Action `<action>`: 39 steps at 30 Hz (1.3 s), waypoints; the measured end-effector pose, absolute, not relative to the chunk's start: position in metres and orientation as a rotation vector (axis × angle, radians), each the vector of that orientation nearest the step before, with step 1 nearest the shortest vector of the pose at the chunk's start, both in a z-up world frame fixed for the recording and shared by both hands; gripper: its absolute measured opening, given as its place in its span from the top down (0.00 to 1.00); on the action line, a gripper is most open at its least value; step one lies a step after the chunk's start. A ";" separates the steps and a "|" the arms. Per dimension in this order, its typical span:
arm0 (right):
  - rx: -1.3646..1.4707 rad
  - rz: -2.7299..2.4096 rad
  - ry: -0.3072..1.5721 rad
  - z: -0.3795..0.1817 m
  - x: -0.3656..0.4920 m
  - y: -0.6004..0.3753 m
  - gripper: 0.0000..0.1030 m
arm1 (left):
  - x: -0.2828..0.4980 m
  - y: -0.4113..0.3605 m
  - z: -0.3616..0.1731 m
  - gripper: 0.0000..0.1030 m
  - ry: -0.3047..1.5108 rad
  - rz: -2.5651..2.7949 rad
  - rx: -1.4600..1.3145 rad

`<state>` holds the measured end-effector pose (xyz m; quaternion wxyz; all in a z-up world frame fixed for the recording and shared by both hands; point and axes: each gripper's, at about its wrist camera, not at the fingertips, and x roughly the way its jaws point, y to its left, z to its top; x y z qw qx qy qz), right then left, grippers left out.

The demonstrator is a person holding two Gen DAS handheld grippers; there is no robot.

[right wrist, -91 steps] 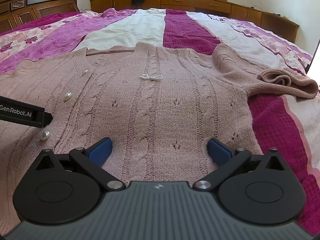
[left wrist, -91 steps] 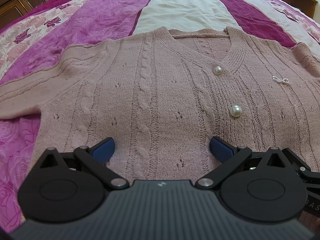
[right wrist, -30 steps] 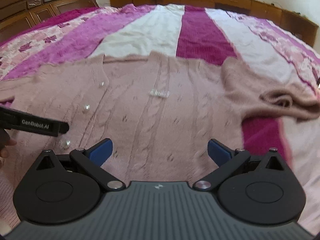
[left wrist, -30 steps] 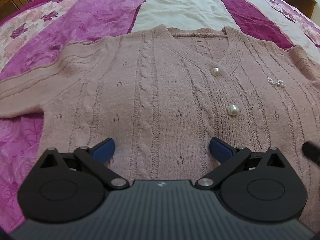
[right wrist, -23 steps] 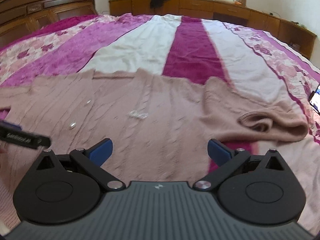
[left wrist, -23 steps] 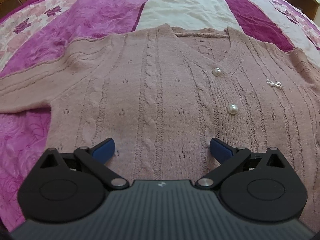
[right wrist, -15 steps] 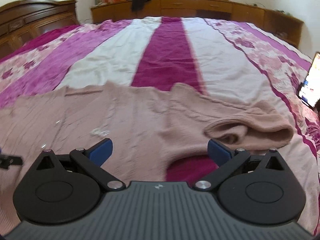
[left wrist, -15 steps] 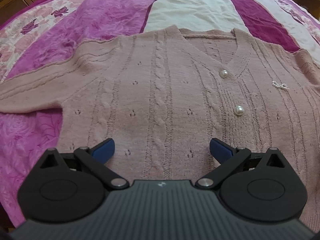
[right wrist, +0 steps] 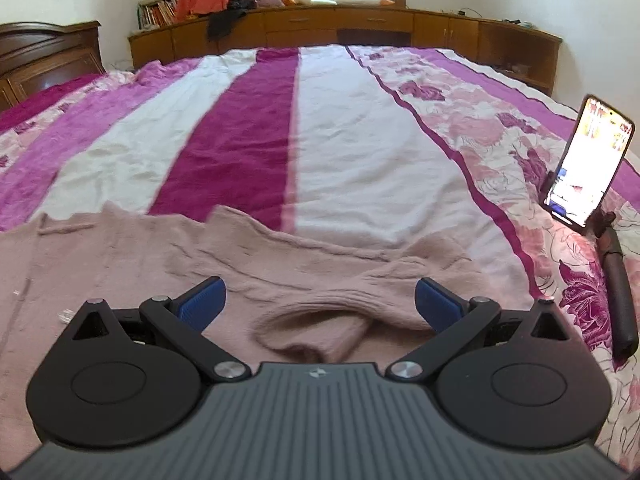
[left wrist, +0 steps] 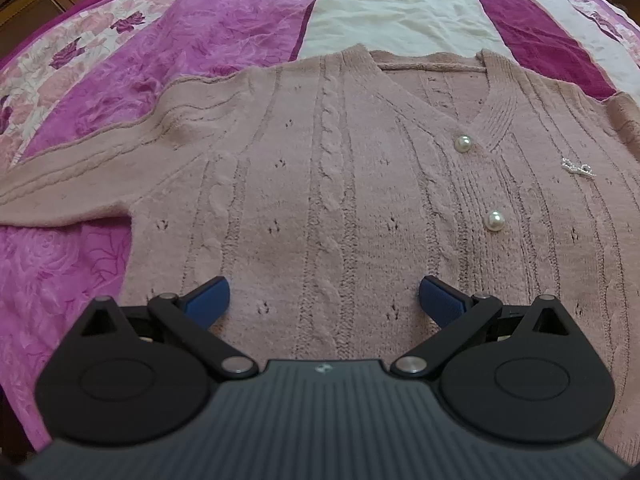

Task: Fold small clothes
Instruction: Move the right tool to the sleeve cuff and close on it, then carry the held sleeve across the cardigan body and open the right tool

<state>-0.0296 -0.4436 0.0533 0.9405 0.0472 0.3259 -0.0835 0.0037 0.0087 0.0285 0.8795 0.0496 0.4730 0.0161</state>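
A dusty-pink cable-knit cardigan (left wrist: 340, 184) with pearl buttons (left wrist: 494, 221) lies front up, flat on the bed. Its left sleeve (left wrist: 72, 184) stretches out to the left. My left gripper (left wrist: 322, 298) hovers open over the cardigan's lower left front, nothing between its blue fingertips. In the right wrist view the cardigan's right sleeve (right wrist: 360, 280) lies bunched, its open cuff (right wrist: 316, 332) curled up just ahead of my right gripper (right wrist: 320, 300). That gripper is open too and holds nothing.
The bed is covered by a striped magenta, white and floral bedspread (right wrist: 352, 128). A lit phone (right wrist: 588, 160) stands on a holder at the right edge of the bed. Wooden cabinets (right wrist: 360, 28) and a headboard (right wrist: 48, 60) line the room behind.
My right gripper has swung to the right, from the cardigan's front to the bunched right sleeve and cuff. My left gripper has shifted slightly left over the cardigan. Both stay open.
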 end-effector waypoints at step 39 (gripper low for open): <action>0.390 0.033 0.464 0.150 -0.044 -0.355 0.71 | -0.017 0.068 0.062 0.00 0.866 0.117 0.068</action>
